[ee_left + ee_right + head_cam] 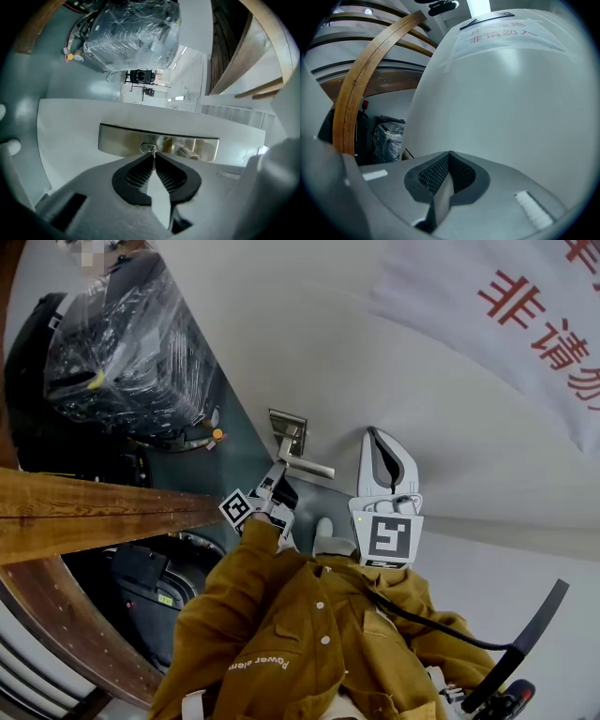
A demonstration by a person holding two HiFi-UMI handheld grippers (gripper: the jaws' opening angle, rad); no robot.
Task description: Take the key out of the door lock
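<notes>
A brushed-metal lock plate [112, 139] sits on the white door [70, 126], with the lever handle [187, 152] beside the keyhole. A thin metal key [153, 151] stands in the keyhole, and my left gripper [153, 158] is shut on it with its black ribbed pads pinching the blade. From the head view, the left gripper [278, 476] reaches the lock plate [287, 425] just left of the handle [311, 466]. My right gripper [377, 434] points up along the door to the right of the handle. In its own view the right gripper [449, 154] is shut with nothing in it.
A black object wrapped in clear plastic [122, 343] stands on the floor past the door edge. A curved wooden rail [94, 502] runs at the left. A white sheet with red print [553, 306] hangs on the door. A black bar [530, 629] shows at the lower right.
</notes>
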